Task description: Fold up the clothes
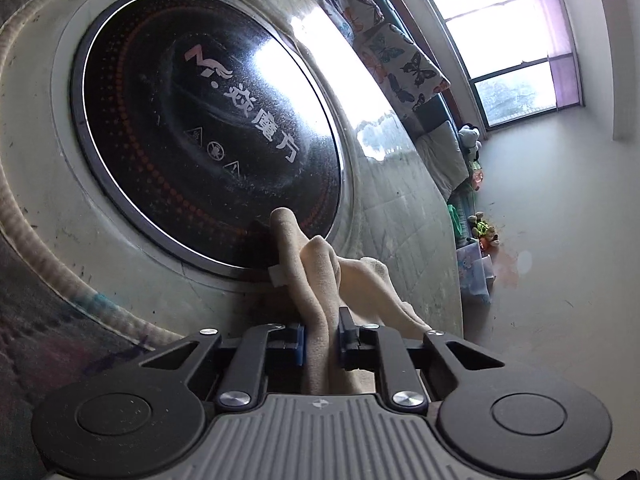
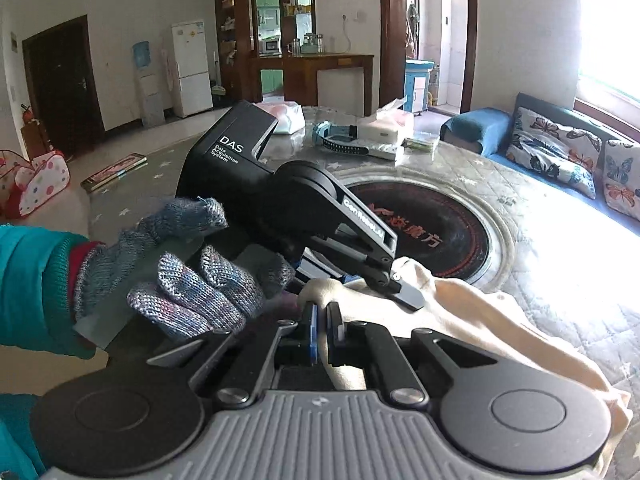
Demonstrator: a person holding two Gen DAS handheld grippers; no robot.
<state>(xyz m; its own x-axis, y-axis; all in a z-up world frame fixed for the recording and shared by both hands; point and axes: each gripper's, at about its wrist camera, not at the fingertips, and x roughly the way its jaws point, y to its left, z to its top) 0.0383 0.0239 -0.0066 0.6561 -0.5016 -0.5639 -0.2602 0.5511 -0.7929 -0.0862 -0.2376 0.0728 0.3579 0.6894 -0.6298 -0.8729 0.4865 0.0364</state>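
Observation:
A cream-coloured garment (image 1: 320,276) is bunched between the jaws of my left gripper (image 1: 322,336), which is shut on it and holds it over the table. In the right wrist view the same garment (image 2: 480,320) trails to the right across the table. My right gripper (image 2: 322,332) is shut on a fold of it. The left gripper (image 2: 400,286), held by a gloved hand (image 2: 192,280), clamps the cloth just ahead of my right gripper.
The round table has a quilted cover (image 2: 540,240) and a black glass cooktop (image 1: 208,152) set in its middle, also in the right wrist view (image 2: 440,232). Tissue packs and a blue strap (image 2: 344,140) lie at its far side. A sofa with butterfly cushions (image 2: 552,152) stands to the right.

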